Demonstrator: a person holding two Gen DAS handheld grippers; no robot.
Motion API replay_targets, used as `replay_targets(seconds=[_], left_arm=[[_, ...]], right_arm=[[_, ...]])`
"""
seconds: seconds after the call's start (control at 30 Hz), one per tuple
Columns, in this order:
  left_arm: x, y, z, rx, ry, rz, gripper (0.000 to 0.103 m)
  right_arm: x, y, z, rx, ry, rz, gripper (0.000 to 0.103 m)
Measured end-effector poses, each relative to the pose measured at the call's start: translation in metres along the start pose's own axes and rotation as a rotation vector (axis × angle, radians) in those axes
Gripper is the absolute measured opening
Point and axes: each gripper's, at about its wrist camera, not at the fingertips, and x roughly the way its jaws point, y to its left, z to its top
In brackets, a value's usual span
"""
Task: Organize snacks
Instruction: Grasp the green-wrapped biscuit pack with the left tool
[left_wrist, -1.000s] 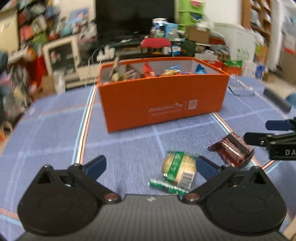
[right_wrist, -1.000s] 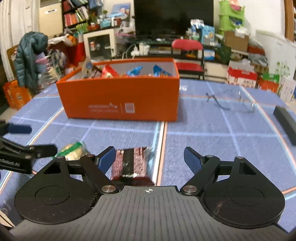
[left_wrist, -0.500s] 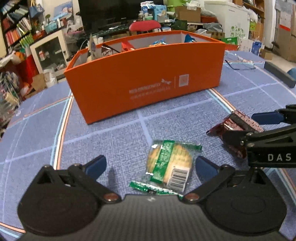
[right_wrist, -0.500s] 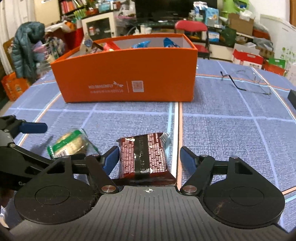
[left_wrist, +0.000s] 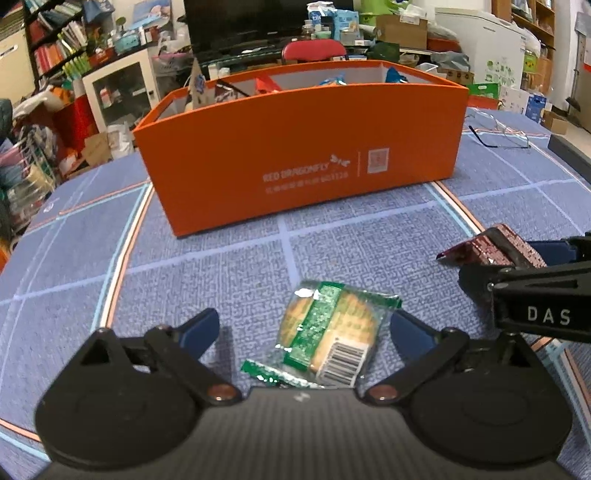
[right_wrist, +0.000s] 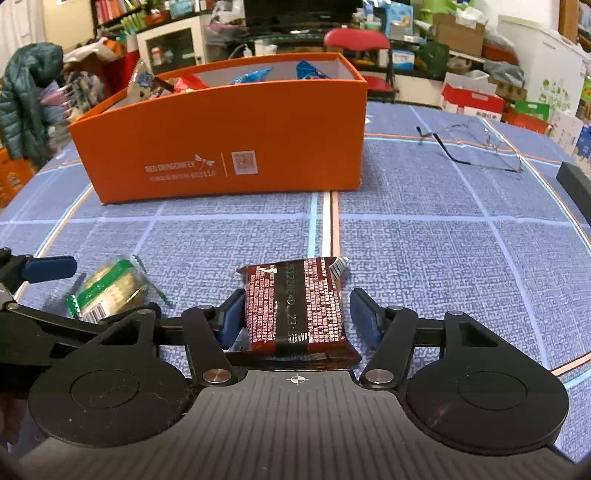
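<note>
I had the dark red foil snack packet (right_wrist: 295, 306) lying flat on the blue patterned tablecloth (right_wrist: 424, 258) between my right gripper (right_wrist: 297, 317), jaws narrow around it, left pad touching, right pad just apart. The clear round biscuit pack with a green stripe (left_wrist: 332, 332) sat between my left gripper (left_wrist: 304, 328), jaws wide. Beyond stood the orange cardboard box (right_wrist: 229, 147) holding snacks, printed "RED DRAGONFLY"; thin wire-framed glasses (right_wrist: 476, 147) lay to its right
</note>
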Motion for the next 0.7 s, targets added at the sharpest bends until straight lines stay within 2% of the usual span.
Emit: replay_targets(seconds=[0.13,0.3,0.53,0.7], left_arm=[[0.001,0.004,0.001,-0.021,0.004,-0.007,0.099],[0.001,0.004,0.001,-0.029,0.007,-0.011,0.098],[0.002,0.007,0.0,-0.039,0.001,-0.031,0.097],[0.002,0.012,-0.003,-0.005,-0.022,-0.085,0.096]], right_arm=[[0.001,-0.003,0.001,-0.017,0.005,-0.019,0.041],[0.001,-0.005,0.003,-0.017,0.01,-0.013,0.038],[0.001,-0.002,0.001,-0.039,0.007,-0.015,0.039],[0.001,-0.003,0.001,-0.041,0.005,-0.01,0.04]])
